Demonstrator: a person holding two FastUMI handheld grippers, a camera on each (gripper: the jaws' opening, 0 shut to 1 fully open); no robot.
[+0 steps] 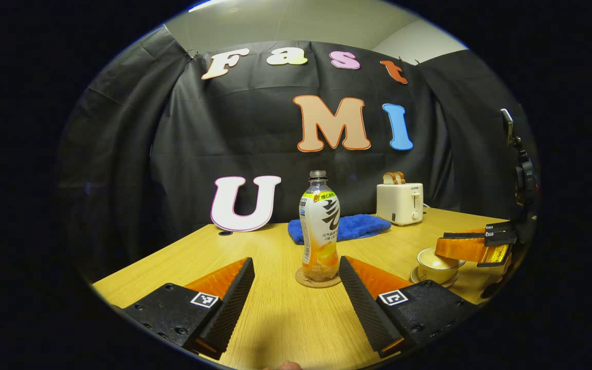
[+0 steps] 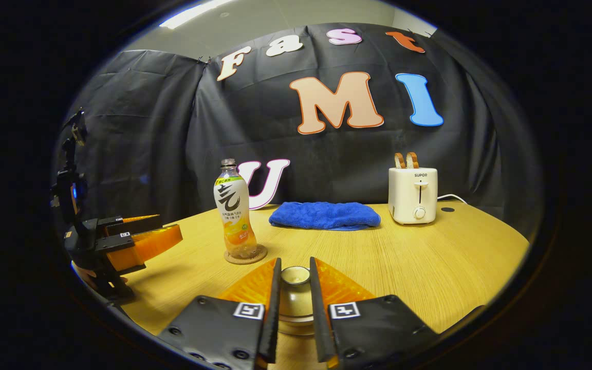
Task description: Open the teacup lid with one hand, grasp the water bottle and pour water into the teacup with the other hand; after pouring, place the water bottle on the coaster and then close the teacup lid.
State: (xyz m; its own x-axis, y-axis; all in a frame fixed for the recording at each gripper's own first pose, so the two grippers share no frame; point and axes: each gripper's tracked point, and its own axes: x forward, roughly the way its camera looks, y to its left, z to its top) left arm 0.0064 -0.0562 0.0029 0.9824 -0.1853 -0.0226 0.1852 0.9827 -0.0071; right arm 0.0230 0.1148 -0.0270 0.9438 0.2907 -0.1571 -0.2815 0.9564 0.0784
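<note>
The left gripper (image 1: 296, 288) gapes wide, just short of the bottle (image 1: 320, 231), which stands upright, neck up, on its coaster (image 1: 318, 281); a crooked approach could topple it. The right gripper (image 2: 294, 288) is clenched on the lid (image 2: 295, 275) of the near cup (image 1: 437, 263); it could slip.

1. Black cloth (image 2: 162, 128) drapes the booth's walls.
2. A pale ceiling (image 2: 285, 13) carries a bright strip light (image 2: 193, 13).
3. The light wooden table (image 2: 429, 257) fills the floor of the booth.
</note>
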